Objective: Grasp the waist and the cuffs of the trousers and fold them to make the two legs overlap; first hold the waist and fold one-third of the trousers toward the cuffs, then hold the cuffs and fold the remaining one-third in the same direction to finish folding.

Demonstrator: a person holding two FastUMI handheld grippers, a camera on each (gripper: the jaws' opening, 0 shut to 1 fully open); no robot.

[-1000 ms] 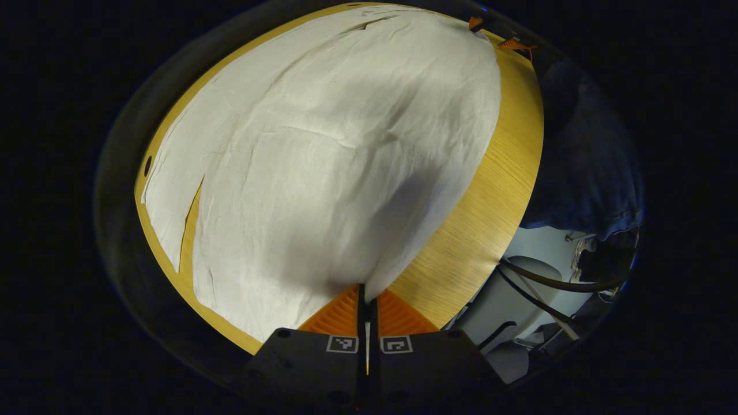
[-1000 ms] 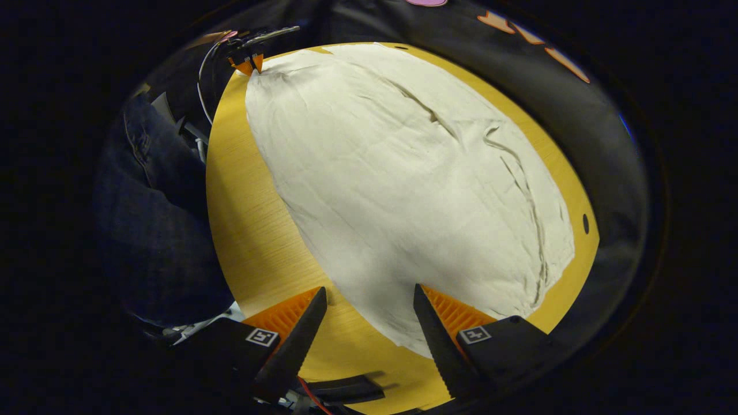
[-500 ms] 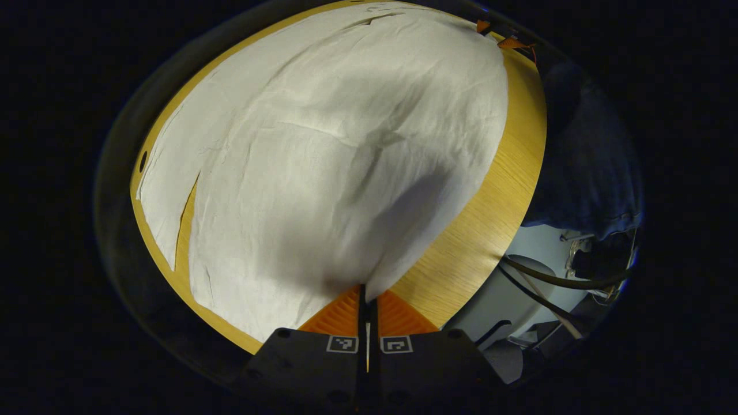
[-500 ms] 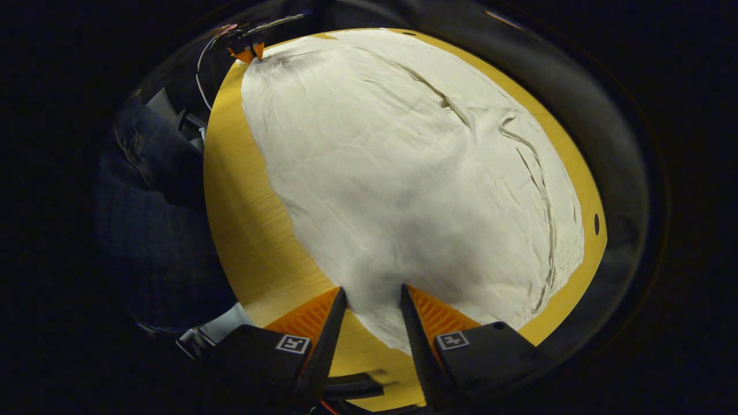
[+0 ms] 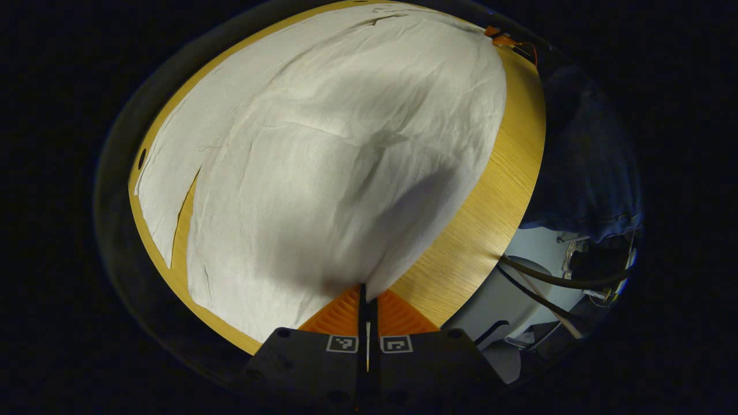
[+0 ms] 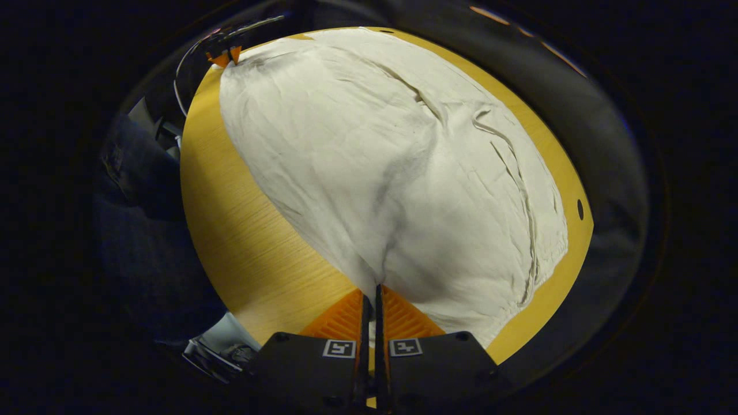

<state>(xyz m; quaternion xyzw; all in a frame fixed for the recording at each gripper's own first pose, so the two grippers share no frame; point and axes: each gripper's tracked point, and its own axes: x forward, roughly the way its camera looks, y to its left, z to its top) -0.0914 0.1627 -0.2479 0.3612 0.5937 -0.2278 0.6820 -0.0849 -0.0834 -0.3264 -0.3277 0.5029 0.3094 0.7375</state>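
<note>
White trousers [image 5: 346,161] lie spread flat over a round wooden table [image 5: 490,202]. My left gripper [image 5: 367,286] is shut on their near corner, at the end where a gap parts the two legs [image 5: 183,219]. The right gripper view has the same trousers [image 6: 403,173] on the table [image 6: 242,230]. My right gripper [image 6: 373,286] is shut on the near edge of the gathered end, and the cloth puckers into a ridge above it. Each gripper is also visible from afar at the cloth's far corner: the right gripper [image 5: 500,39] and the left gripper [image 6: 226,56].
A person in dark blue clothes [image 5: 582,167] stands along the table's side [image 6: 138,230]. Dark cables [image 5: 548,279] run over a pale floor below the table edge. A small hole [image 6: 580,209] sits near the table's rim.
My right gripper moved onto the trousers' near edge and went from open to shut on it, pulling the cloth into a ridge. My left gripper stayed shut on its corner.
</note>
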